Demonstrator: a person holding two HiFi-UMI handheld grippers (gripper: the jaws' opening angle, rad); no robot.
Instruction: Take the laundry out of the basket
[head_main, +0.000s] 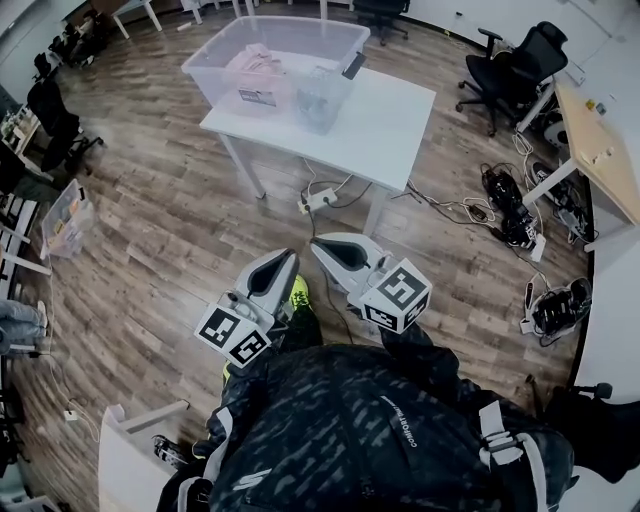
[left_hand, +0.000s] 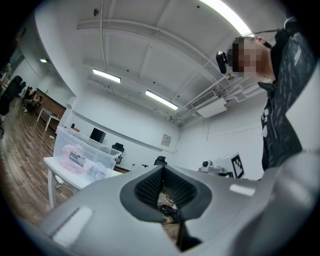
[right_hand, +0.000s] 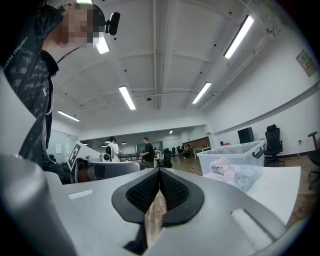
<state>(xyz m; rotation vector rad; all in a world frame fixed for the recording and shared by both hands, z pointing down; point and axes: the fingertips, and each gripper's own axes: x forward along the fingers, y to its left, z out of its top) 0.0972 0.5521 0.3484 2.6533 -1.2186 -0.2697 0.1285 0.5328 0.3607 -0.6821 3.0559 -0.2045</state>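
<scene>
Laundry: pink clothes (head_main: 255, 72) lie inside the clear basket (head_main: 215, 82), near the top of the frame.
Basket: it sits on the left part of the white table (head_main: 390, 130), close to the table's left edge.
Floor: brown wood (head_main: 170, 220), wide and open between the table and the person.
Right side: a black chair (head_main: 520, 62) and tangled cables (head_main: 505, 205).
Left gripper (head_main: 283, 258): low in the middle, jaws pressed together, holding nothing.
Right gripper (head_main: 322, 245): just beside it, jaws also together, holding nothing, well apart from the basket.
</scene>
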